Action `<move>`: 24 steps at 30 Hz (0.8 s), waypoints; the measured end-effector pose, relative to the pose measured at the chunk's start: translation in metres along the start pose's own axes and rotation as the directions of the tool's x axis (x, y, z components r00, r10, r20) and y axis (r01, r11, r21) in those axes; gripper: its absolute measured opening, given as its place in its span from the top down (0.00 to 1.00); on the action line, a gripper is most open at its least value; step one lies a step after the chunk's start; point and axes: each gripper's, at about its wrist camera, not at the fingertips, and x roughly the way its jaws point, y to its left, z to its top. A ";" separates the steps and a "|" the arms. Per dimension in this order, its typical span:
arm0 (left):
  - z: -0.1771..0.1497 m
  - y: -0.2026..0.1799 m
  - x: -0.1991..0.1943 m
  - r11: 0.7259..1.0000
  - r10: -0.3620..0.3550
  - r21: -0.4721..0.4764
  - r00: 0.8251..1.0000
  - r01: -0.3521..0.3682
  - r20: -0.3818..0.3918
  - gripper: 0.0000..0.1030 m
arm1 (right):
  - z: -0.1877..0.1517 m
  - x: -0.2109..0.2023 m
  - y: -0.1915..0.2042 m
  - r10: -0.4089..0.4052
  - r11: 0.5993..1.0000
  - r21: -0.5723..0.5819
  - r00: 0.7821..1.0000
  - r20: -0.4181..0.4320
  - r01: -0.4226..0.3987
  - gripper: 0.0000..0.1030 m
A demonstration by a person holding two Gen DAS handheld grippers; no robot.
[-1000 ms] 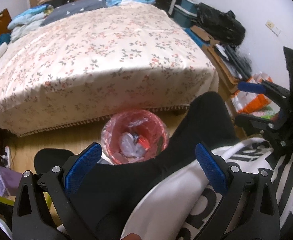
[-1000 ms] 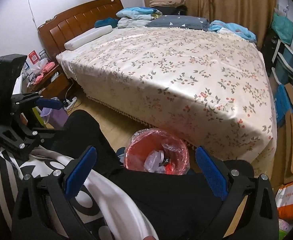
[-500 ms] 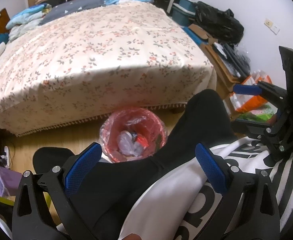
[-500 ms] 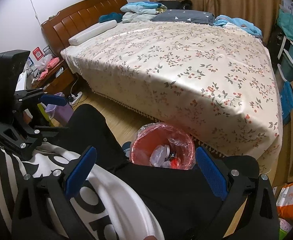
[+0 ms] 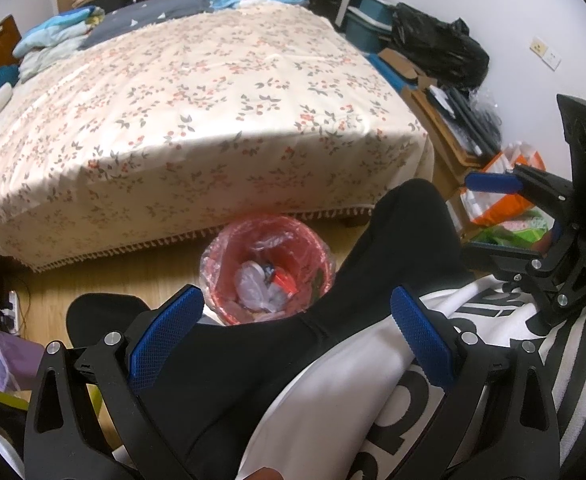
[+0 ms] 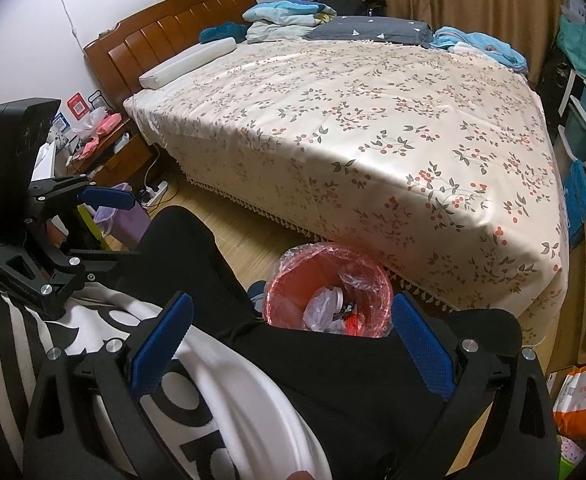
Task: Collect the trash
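Note:
A red trash bin (image 5: 229, 276) lined with a clear bag stands on the wood floor at the foot of the bed, holding crumpled plastic and wrappers (image 5: 253, 284). In the left wrist view, my left gripper (image 5: 293, 332) is open and empty, above a person's black trouser leg (image 5: 405, 240), just short of the bin. My right gripper (image 5: 489, 216) shows at the right edge, open. In the right wrist view, my right gripper (image 6: 291, 340) is open and empty over the person's lap, with the bin (image 6: 293, 304) just beyond. My left gripper (image 6: 109, 226) shows open at the left.
A bed with a floral cover (image 6: 373, 120) fills the far side, with folded clothes (image 6: 289, 16) at its head. A nightstand (image 6: 113, 152), a purple bag (image 6: 125, 220) and a power strip (image 6: 155, 192) sit left. Boxes, a black bag (image 5: 437, 44) and an orange bag (image 5: 505, 196) crowd the right wall.
Both cameras have drifted slightly, so the bin sits a little higher in each view. Both grippers stay open and empty.

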 end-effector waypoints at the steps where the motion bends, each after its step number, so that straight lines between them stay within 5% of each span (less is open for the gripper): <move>1: 0.000 0.000 0.000 1.000 0.000 0.001 1.000 0.000 0.001 0.05 | 0.000 0.000 0.000 0.000 1.000 0.000 1.000 0.000 0.000 0.05; 24: 0.000 0.001 -0.001 1.000 -0.001 0.001 1.000 0.001 0.000 0.05 | 0.001 -0.002 0.000 -0.001 1.000 -0.005 1.000 0.002 0.001 0.05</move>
